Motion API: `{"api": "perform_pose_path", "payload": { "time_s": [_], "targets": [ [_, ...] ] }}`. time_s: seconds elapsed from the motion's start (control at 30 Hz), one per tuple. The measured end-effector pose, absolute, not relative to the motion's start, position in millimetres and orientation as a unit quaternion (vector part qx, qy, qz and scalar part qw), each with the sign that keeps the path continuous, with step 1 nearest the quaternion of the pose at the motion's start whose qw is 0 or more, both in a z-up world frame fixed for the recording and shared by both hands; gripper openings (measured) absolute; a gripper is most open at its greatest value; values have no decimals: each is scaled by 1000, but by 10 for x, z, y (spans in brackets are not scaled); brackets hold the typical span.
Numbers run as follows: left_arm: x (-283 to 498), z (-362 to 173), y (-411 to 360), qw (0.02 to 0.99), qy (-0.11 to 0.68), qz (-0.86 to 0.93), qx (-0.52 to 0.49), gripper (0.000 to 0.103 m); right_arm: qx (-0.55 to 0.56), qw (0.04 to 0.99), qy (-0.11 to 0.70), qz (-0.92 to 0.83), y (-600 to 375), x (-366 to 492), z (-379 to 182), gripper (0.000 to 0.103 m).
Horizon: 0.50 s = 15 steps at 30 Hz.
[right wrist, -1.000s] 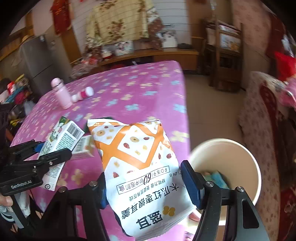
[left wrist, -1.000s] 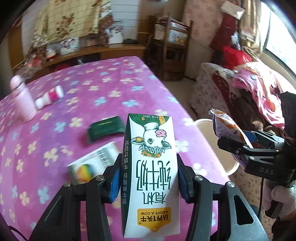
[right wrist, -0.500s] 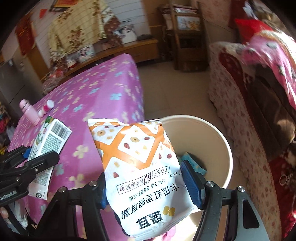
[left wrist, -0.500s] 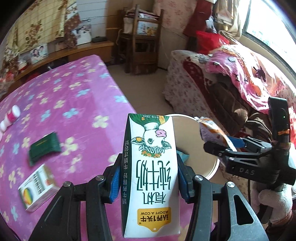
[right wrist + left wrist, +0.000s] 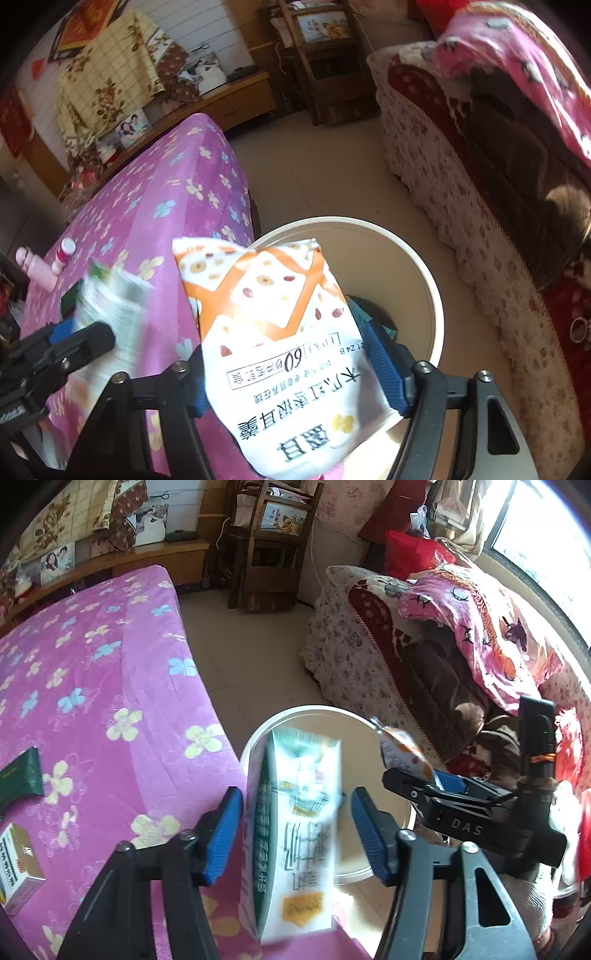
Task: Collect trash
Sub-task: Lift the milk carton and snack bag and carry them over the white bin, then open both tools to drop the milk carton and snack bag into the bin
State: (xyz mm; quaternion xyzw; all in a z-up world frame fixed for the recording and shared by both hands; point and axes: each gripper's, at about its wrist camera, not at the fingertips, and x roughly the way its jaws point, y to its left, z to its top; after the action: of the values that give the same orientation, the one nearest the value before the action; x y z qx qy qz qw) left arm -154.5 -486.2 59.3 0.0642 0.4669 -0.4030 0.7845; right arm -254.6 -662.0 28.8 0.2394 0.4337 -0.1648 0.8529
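My left gripper (image 5: 295, 830) is open over the round cream trash bin (image 5: 354, 716). The white-and-green milk carton (image 5: 295, 834) sits blurred between the spread blue pads (image 5: 221, 830), apart from both. My right gripper (image 5: 299, 369) is shut on the orange-and-white snack bag (image 5: 277, 332), held above the bin (image 5: 413, 258) beside the table. The right gripper with the bag also shows in the left wrist view (image 5: 424, 779). The left gripper and blurred carton show in the right wrist view (image 5: 110, 306).
The table has a purple flowered cloth (image 5: 92, 686). On it lie a dark green packet (image 5: 22, 775) and a small box (image 5: 14, 864). A pink bottle (image 5: 35, 269) and a small white bottle (image 5: 64, 251) lie further back. A covered sofa (image 5: 443, 657) stands right of the bin.
Both grippers have moved right, from over the table to over the bin. My left gripper has opened and the milk carton has come loose between its pads.
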Motion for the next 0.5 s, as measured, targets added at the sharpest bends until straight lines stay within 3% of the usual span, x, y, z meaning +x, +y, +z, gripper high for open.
{"api": "perform_pose_path", "payload": {
  "time_s": [0.5],
  "targets": [
    [-1555, 579, -4607, 796, 462, -384, 75, 66, 261, 855, 418, -161, -6606, -2601, 228, 83]
  ]
}}
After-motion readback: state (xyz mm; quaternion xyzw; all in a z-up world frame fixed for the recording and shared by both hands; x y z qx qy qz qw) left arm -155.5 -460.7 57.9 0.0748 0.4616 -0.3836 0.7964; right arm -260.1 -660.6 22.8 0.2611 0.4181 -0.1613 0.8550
